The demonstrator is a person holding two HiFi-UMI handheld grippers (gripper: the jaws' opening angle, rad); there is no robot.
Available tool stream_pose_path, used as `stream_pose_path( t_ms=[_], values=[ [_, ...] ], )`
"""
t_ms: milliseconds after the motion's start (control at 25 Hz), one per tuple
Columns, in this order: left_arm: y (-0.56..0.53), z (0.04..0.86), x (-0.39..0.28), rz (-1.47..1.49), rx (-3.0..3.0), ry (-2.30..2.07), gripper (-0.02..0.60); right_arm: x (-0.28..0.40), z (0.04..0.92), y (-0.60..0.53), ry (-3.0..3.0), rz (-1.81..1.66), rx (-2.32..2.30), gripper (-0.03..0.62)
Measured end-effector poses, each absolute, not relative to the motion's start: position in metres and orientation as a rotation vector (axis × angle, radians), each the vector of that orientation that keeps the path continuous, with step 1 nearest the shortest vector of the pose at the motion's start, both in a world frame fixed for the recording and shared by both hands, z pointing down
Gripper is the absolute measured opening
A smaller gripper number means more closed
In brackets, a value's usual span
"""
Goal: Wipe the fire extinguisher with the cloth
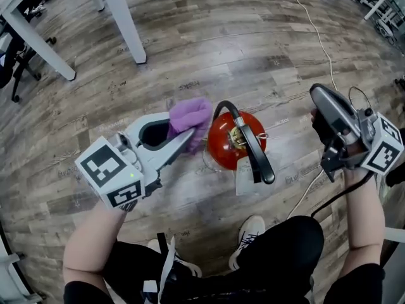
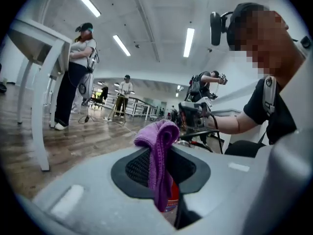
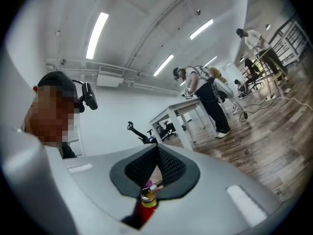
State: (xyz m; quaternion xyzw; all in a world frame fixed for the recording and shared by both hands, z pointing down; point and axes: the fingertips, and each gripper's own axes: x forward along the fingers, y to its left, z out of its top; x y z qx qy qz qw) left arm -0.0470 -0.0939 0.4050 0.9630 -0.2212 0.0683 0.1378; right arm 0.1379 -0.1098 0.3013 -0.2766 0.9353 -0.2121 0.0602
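Observation:
A red fire extinguisher (image 1: 224, 143) stands upright on the wood floor, its black handle (image 1: 253, 151) on top. My left gripper (image 1: 188, 135) is shut on a purple cloth (image 1: 190, 116), which bunches out of the jaw tips right beside the extinguisher's left side. In the left gripper view the cloth (image 2: 157, 153) hangs between the pads, with the red body (image 2: 171, 200) just beyond. My right gripper (image 1: 315, 94) is held off to the right, apart from the extinguisher, jaws together and empty. In the right gripper view its pads (image 3: 168, 168) meet, and the extinguisher's brass top (image 3: 148, 199) shows below them.
White table legs (image 1: 125, 27) stand at the back left beside a black chair base (image 1: 18, 71). A white cable (image 1: 318, 40) runs across the floor at the back right. My shoes (image 1: 250, 230) are just in front of the extinguisher. Other people (image 2: 73, 77) stand farther off.

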Motion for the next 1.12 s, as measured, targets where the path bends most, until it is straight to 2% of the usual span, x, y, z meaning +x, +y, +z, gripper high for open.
stream_pose_path(
  t_ms=[120, 320, 680, 1120],
  values=[
    [-0.082, 0.429, -0.026, 0.21, 2.736, -0.572, 0.066, 0.151, 0.313, -0.107, 2.777, -0.67, -0.876, 0.005],
    [-0.065, 0.424, -0.012, 0.244, 2.773, -0.529, 0.063, 0.164, 0.326, -0.108, 2.754, -0.709, -0.932, 0.005],
    [-0.008, 0.418, 0.012, 0.284, 2.79, -0.289, 0.061, 0.154, 0.336, -0.109, 2.749, -0.724, -0.889, 0.005],
    [-0.096, 0.423, -0.015, 0.198, 2.664, -0.487, 0.06, 0.169, 0.347, -0.11, 2.732, -0.748, -0.948, 0.005]
  ],
)
